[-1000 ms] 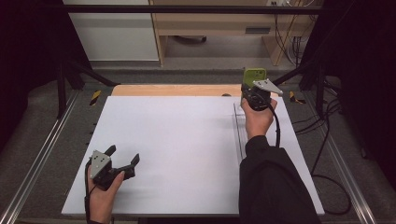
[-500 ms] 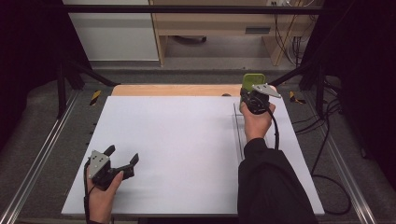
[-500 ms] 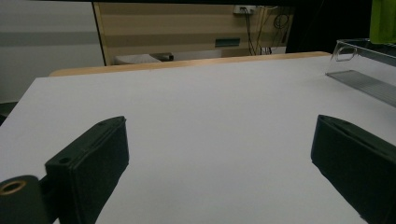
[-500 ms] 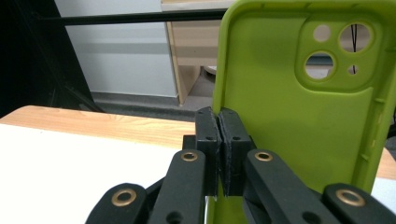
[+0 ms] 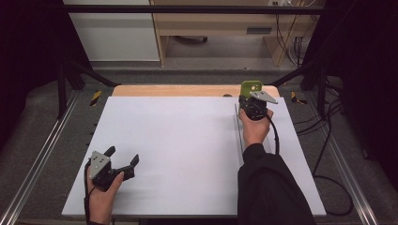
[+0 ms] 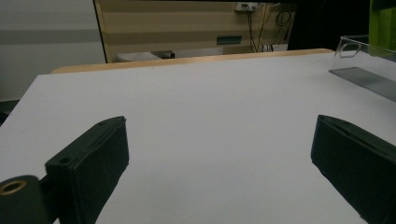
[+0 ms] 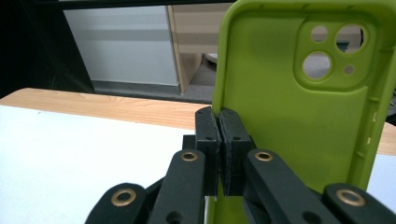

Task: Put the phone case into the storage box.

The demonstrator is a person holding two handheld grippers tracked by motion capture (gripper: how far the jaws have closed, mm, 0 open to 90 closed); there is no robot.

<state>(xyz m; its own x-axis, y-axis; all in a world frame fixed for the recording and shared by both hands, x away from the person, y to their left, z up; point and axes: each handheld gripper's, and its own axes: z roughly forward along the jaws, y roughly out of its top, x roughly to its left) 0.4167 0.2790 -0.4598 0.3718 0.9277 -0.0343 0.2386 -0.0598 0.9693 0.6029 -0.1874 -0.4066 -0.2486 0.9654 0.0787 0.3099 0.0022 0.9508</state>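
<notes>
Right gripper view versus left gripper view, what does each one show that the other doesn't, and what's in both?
The right gripper view has the right claw shut on the edge of a green phone case, upright, its camera cutouts at the top. The left gripper view has the left claw wide open with nothing in it, and a clear tray at the far right. Both share the white board and the wooden table edge beyond it.

Left claw (image 5: 123, 160) low, jaws wide; right claw (image 7: 219, 140) raised, apparently clamped shut.
</notes>
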